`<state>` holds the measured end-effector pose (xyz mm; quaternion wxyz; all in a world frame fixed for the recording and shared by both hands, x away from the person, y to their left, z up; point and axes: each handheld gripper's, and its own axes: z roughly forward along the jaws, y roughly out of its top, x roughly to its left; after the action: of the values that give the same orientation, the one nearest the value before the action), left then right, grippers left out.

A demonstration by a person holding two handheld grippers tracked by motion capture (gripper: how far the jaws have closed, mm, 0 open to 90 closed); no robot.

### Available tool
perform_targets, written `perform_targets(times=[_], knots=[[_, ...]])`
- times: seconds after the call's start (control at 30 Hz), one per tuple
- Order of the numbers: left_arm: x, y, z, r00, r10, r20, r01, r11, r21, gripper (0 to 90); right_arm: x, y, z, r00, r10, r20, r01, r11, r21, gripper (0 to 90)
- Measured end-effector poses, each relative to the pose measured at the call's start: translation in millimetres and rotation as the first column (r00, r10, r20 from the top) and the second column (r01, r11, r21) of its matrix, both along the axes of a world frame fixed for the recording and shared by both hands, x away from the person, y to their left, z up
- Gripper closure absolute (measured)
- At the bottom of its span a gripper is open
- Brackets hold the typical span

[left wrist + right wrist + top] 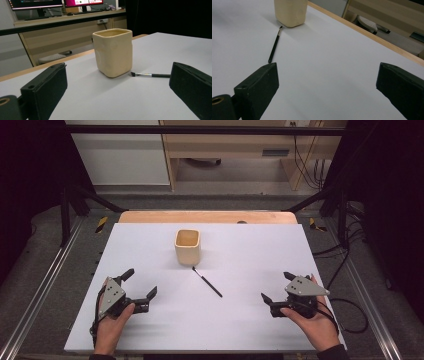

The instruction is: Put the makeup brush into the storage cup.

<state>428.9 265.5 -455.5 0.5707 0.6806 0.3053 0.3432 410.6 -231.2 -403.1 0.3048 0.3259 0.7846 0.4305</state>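
A cream square cup stands upright near the middle of the white table, empty as far as I can see. A thin black brush lies just in front of it, bristle end toward the cup. My left gripper rests at the front left, open, nothing between its jaws. My right gripper rests at the front right, also open and empty. The left gripper view shows the cup and the brush ahead. In the right gripper view the brush lies below the cup.
The table has a wooden strip along its far edge. Black frame posts stand at both far corners, with cables on the floor at the right. A wooden desk with monitors stands behind.
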Motion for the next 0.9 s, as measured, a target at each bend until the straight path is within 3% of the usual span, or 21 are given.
perform_targets(times=[0.33,0.9], knots=[[-0.5,0.9,-0.6,1.0000,0.004,0.005,-0.004,0.9999,0.010,1.4,13.8,16.0,24.3,0.9990,0.011,-0.042,-0.013,1.000,-0.026,4.7],[-1.4,1.1,-0.4,1.0000,0.007,0.006,-0.007,0.9999,0.009,1.4,27.7,30.9,35.0,0.9946,0.047,-0.093,-0.053,0.997,-0.057,4.6]])
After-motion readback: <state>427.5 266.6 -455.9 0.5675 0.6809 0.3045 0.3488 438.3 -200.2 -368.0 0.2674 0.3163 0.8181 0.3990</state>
